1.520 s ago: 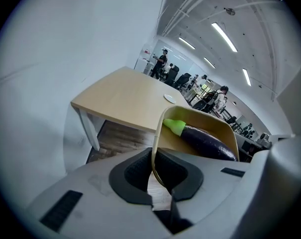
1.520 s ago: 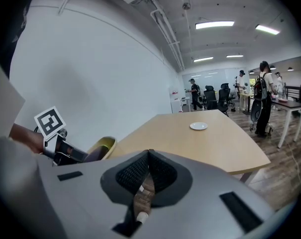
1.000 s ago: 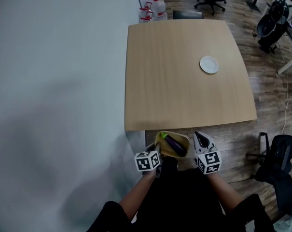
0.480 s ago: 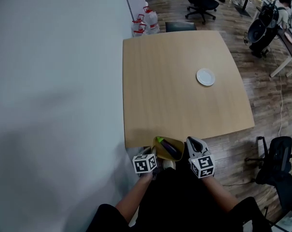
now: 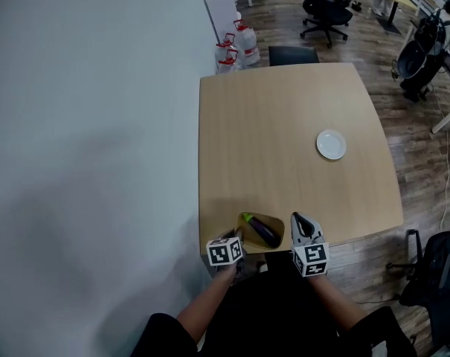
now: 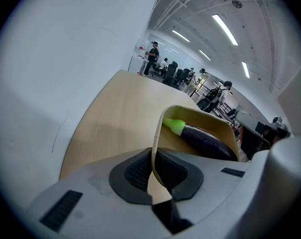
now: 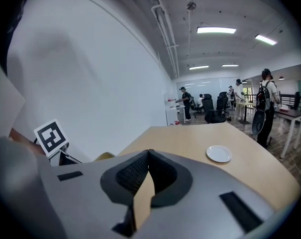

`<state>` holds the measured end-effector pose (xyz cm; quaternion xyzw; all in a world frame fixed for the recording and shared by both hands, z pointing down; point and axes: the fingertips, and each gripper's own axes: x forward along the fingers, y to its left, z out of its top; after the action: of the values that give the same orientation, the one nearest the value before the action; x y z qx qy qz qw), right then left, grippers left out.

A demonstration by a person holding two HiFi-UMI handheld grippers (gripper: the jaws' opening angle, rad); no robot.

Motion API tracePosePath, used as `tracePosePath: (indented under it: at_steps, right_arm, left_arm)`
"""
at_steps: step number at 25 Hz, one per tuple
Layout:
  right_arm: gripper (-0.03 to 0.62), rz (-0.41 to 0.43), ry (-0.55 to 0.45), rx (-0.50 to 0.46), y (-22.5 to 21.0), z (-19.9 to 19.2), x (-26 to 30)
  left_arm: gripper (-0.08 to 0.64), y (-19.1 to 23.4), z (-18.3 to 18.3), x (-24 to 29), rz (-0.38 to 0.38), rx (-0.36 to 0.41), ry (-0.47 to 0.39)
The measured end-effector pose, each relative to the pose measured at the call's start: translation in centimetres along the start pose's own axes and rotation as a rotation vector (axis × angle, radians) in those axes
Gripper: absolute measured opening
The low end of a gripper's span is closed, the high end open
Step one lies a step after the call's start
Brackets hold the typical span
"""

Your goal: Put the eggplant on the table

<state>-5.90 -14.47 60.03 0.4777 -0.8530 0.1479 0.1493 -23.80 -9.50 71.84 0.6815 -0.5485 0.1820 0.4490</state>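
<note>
White wall [image 5: 91, 125] fills the left, plank wood floor [image 5: 422, 177] runs right, water jugs [image 5: 236, 47] and a black office chair [image 5: 325, 6] sit at the back, strip lights [image 7: 216, 30] glow overhead.

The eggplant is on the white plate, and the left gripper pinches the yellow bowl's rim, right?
No. The eggplant lies in the yellow bowl, not on the white plate; the left gripper view shows it. The left gripper does pinch the bowl's rim.
</note>
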Motion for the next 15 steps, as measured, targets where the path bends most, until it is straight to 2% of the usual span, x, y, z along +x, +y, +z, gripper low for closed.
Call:
tracePosePath:
  at_steps: [6, 10, 15]
  right_arm:
    - [0.06, 0.048, 0.05, 0.01, -1.8, 1.3, 6.3]
    - [0.06, 0.049, 0.103, 0.034, -2.8, 0.6, 9.8]
    - [0.06, 0.052, 0.149, 0.079, -3.4, -0.1, 14.3]
  left_arm:
    - [0.023, 1.9, 6.5, 4.3, 0.032, -0.052, 0.011]
    - [0.023, 3.4, 9.3, 8.0, 0.038, -0.107, 0.034]
    - [0.023, 5.3, 12.8, 12.7, 0.074, -0.107, 0.056]
